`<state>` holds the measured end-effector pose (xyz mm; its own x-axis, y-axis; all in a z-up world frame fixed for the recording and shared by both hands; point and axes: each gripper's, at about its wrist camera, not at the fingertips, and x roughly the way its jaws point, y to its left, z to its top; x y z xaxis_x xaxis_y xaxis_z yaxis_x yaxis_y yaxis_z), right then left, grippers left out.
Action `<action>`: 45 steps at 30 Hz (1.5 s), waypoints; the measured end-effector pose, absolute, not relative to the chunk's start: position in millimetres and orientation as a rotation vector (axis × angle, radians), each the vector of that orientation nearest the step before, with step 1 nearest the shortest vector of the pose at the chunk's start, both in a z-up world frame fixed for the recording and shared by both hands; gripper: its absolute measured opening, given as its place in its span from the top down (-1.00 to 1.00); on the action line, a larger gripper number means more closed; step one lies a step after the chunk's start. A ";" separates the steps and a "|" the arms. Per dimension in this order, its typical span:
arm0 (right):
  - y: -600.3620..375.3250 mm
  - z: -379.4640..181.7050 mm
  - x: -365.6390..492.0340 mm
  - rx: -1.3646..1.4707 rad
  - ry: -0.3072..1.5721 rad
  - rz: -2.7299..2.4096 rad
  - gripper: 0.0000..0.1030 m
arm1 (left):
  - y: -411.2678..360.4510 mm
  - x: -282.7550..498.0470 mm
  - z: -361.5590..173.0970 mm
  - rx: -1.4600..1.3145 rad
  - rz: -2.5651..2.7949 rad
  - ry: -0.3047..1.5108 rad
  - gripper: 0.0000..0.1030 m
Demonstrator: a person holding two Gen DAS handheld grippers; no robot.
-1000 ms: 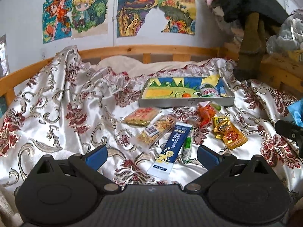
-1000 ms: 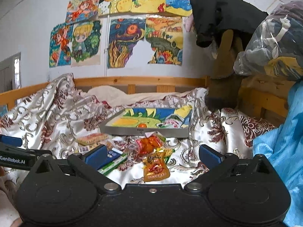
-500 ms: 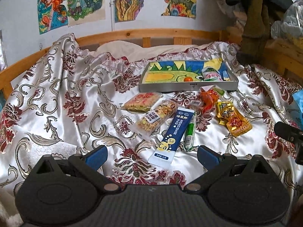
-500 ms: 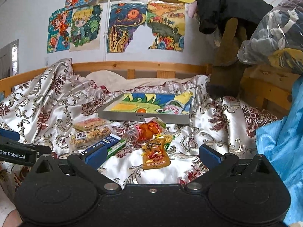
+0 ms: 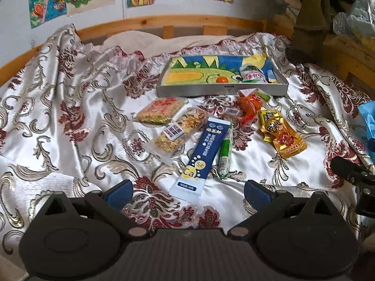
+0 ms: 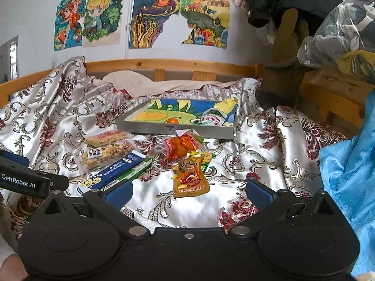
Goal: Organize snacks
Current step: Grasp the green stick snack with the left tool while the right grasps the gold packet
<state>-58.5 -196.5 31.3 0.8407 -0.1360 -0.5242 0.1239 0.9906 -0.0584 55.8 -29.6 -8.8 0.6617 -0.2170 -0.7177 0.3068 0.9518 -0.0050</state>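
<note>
Several snacks lie on a patterned bedspread. A blue box (image 5: pixel 202 156) and a green tube (image 5: pixel 225 155) lie just beyond my open left gripper (image 5: pixel 188 190). Two clear bags of mixed snacks (image 5: pixel 178 133) lie to their left. A gold pouch (image 6: pixel 191 179) lies a little beyond my open right gripper (image 6: pixel 188 190), with an orange bag (image 6: pixel 181 145) behind it. Further back stands a grey tray (image 5: pixel 221 90) with a colourful bottom, holding a small orange ball (image 5: pixel 222 79) and a red-and-white pack (image 5: pixel 253 75). Nothing is between either gripper's fingers.
A wooden bed rail (image 6: pixel 164 65) runs along the back under wall drawings. Dark clothing and a brown garment (image 6: pixel 281 53) hang at the right, above a wooden frame. A blue cloth (image 6: pixel 349 175) lies at the right. The left gripper's body (image 6: pixel 25 180) shows at the right wrist view's left edge.
Both grippers have tilted down and moved closer to the bedspread, so the snacks now sit larger and nearer. No snack has moved; both grippers stay open.
</note>
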 end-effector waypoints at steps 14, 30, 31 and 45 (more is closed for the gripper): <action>-195.6 23.2 -31.6 -0.065 0.692 -0.104 -0.99 | -41.8 82.9 -25.6 0.126 -0.356 0.925 -0.99; -233.9 0.6 50.1 -0.148 0.669 -0.019 -0.99 | -78.3 113.2 -45.0 0.119 -0.469 0.911 -0.95; -235.2 -1.1 53.0 -0.173 0.657 -0.010 -0.98 | -81.6 112.6 -45.4 0.130 -0.487 0.901 -0.95; -257.6 -14.9 77.1 -0.099 0.681 0.083 -0.90 | -112.2 137.5 -63.2 0.127 -0.588 0.886 -0.49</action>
